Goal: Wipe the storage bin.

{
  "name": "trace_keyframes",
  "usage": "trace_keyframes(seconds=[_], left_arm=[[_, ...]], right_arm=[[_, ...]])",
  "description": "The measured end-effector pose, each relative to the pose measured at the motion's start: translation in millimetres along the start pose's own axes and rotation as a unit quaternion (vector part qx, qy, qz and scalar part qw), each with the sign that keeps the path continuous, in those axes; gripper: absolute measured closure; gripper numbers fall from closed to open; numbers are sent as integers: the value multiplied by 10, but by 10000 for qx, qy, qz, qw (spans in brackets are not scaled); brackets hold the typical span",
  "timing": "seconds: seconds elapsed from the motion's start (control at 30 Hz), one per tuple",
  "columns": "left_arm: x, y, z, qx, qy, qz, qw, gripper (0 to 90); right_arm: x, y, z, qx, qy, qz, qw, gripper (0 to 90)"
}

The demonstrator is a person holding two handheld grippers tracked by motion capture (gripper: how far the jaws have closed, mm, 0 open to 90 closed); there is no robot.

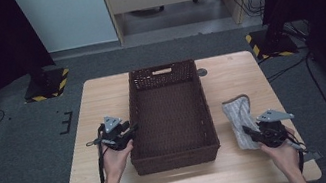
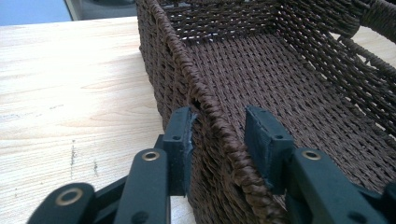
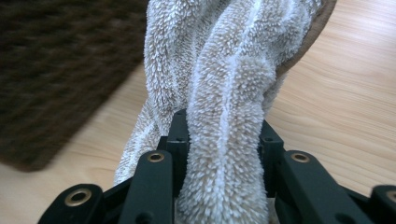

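Note:
A brown wicker basket (image 1: 178, 161) stands in the middle of the wooden table (image 1: 101, 97). My left gripper (image 1: 131, 130) is at the basket's left wall near the front. In the left gripper view it (image 2: 218, 122) is open and straddles the basket's rim (image 2: 187, 65), one jaw outside against the wall and the other inside, a little apart from it. To the right of the basket, a fluffy grey-beige towel (image 1: 236, 109) lies on the table. My right gripper (image 1: 250, 133) is shut on the towel's near end, and the bunched towel (image 3: 224, 56) rises between its jaws (image 3: 224, 128).
A small round grey disc (image 1: 201, 72) lies on the table behind the basket's right corner. Black stands with yellow-black striped bases (image 1: 48, 84) (image 1: 269, 44) stand on the floor beyond the table's far corners, with cables (image 1: 298, 65) at the right.

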State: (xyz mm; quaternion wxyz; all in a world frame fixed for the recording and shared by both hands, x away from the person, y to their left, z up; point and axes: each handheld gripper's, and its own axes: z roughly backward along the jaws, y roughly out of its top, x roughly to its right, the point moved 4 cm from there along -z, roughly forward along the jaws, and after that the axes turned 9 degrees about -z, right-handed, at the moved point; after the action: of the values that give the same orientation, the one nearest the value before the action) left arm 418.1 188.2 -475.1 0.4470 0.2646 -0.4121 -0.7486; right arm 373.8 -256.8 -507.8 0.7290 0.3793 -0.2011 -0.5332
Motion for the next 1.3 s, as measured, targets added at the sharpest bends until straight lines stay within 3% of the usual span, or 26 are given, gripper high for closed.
trace_keyframes(seconds=[0.2, 0.43, 0.73, 0.87, 1.0, 1.13, 1.3], left_arm=[[-3, -2, -1, 11, 22, -30, 10000, 595], [-11, -8, -2, 40, 5, -80, 10000, 580], [-16, -16, -10, 66, -5, -129, 9999, 555], [-8, -13, -5, 68, -41, -138, 9999, 581], [1, -10, -1, 53, -71, -141, 9999, 614], [10, -3, 4, 13, -79, -142, 9999, 634], [17, 5, 11, -33, -30, -182, 9998, 623]], right_arm=[[254, -73, -36, -210, -359, -269, 9988, 668], [314, -116, -53, -474, -645, -275, 9964, 661], [355, -194, -147, -698, -696, -391, 9944, 577], [364, -187, -145, -581, -755, -351, 9948, 467], [349, -111, -81, -222, -792, -395, 9958, 387], [295, -37, -14, 132, -775, -380, 9962, 373], [217, 24, 27, 310, -575, -376, 9972, 375]])
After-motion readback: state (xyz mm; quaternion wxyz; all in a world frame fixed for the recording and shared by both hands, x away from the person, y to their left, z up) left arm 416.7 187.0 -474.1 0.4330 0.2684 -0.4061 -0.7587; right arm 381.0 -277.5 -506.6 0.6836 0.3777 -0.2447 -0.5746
